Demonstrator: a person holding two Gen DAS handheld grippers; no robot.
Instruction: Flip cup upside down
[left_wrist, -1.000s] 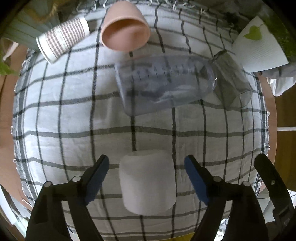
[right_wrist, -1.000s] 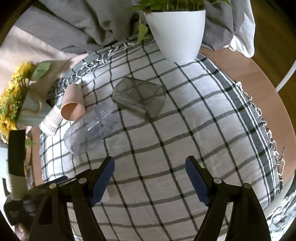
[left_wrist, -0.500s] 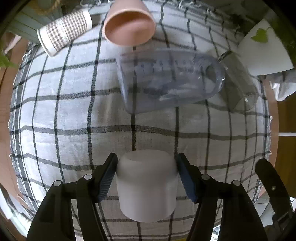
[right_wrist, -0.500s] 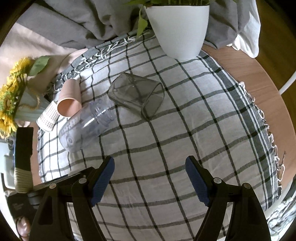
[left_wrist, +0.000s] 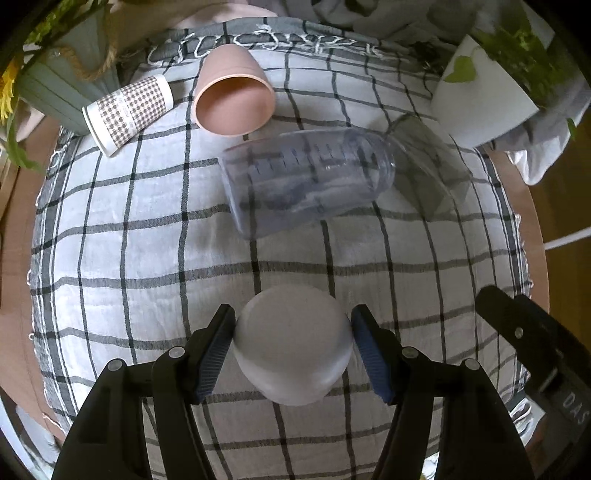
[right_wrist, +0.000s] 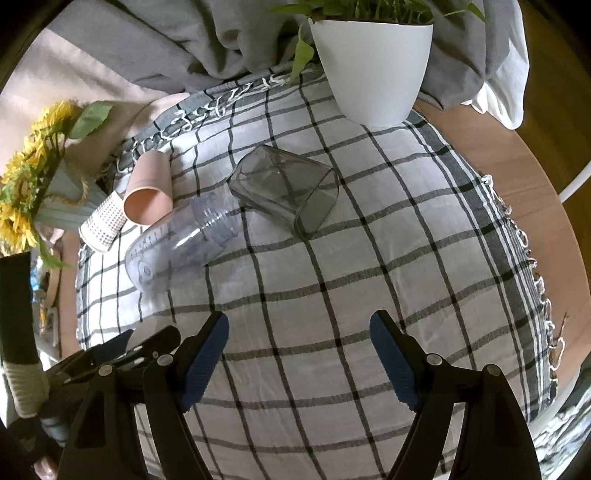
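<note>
near: bare checked cloth (right_wrist: 314, 295) | far: clear bottle (left_wrist: 306, 177), smoky glass (right_wrist: 284, 192) block

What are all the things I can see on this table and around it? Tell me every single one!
White plastic cup: 1, white, between the left gripper's fingers.
Pink cup: 1, pink, on its side at the far edge.
Checked paper cup: 1, brown-and-white, on its side beside the pink cup.
Clear plastic bottle: 1, see-through, lying mid-cloth.
Smoky grey glass: 1, grey, on its side by the bottle's neck.
White plant pot: 1, white, far right.
Sunflowers: a bunch, yellow, far left.
Checked tablecloth: 1, white with dark lines, over the table.
Left gripper: 1, black with blue pads.
Right gripper: 1, black with blue pads, open, empty.
</note>
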